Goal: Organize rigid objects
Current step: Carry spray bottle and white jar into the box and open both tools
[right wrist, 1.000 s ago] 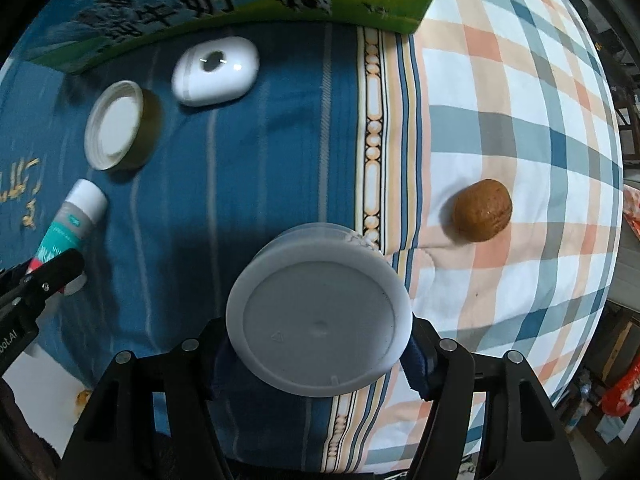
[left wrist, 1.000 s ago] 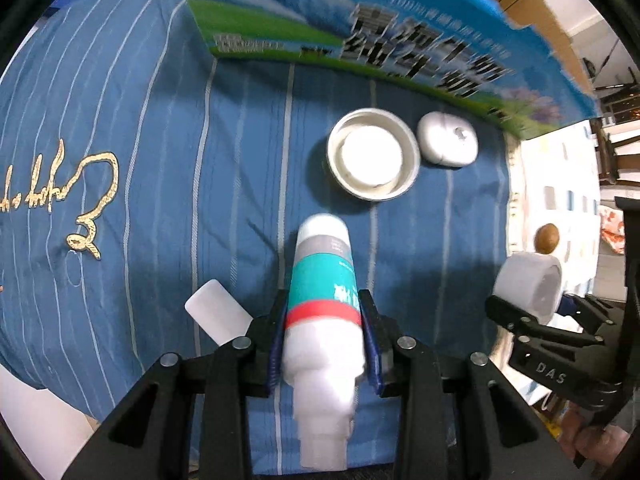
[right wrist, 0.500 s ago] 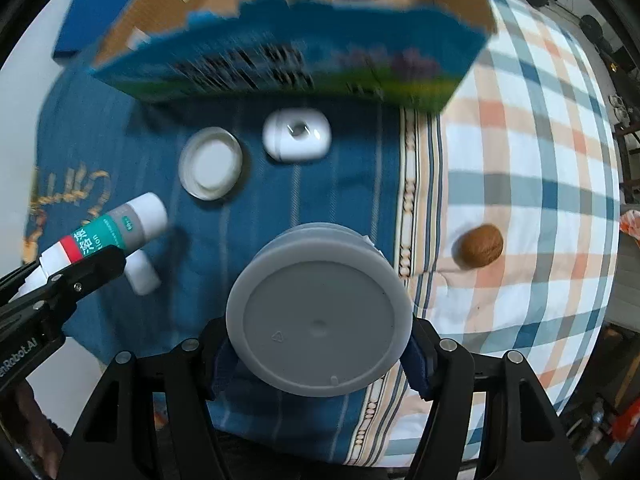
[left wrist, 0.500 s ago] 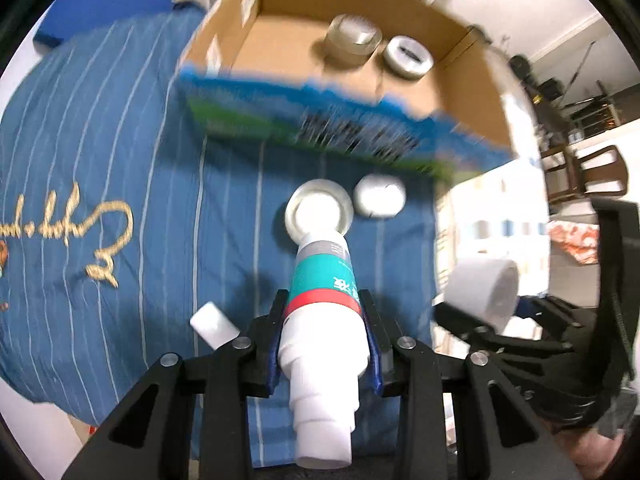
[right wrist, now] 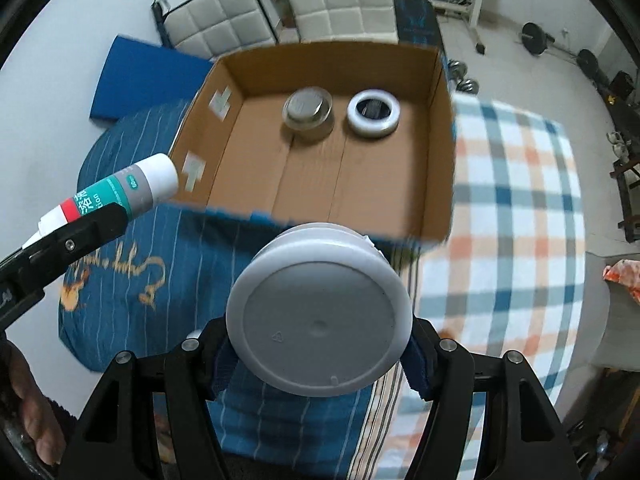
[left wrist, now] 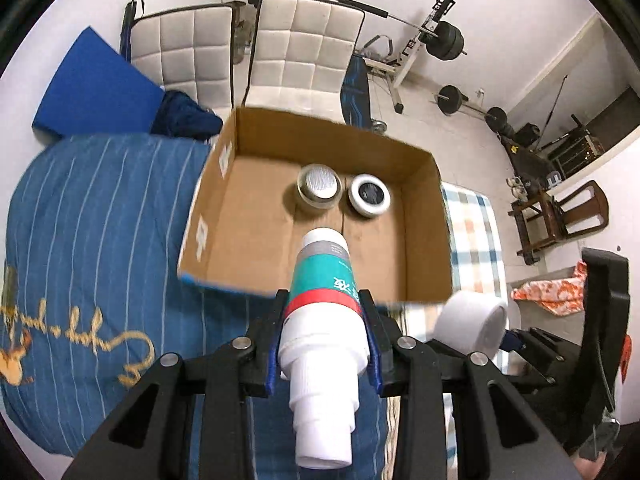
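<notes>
Left hand-held gripper (left wrist: 324, 332), seen from its own wrist camera: the two fingers are closed against the sides of a white bottle (left wrist: 324, 300) with a teal label and a red band, gripping it at the band. The bottle's stepped white cap end points back toward the camera, while its rounded white end reaches forward over the near wall of an open cardboard box (left wrist: 424, 176). Held aloft, the bottle touches neither box nor bedding.

Right hand-held gripper (right wrist: 320, 344), seen from its wrist camera: the fingers are closed on a round white plastic container (right wrist: 320, 312), whose flat circular base faces the lens and hides most of the grip. This container is raised just before the near wall of the box (right wrist: 440, 120). In the left view the same container (left wrist: 472, 326) appears at lower right, beside the box's near right corner.

Inside the box, toward the far wall, two items rest on the floor side by side and apart: a clear jar with a silver lid (left wrist: 319, 187) on the left, and a white ring-shaped tin with a dark centre (left wrist: 369, 196) on the right.

The box sits on a bed, partly on a blue striped cover (left wrist: 100, 216) with gold embroidered script and partly on a checked sheet (right wrist: 516, 216). Behind stand two white quilted chairs (left wrist: 304, 56) and a barbell rack (left wrist: 424, 32).
</notes>
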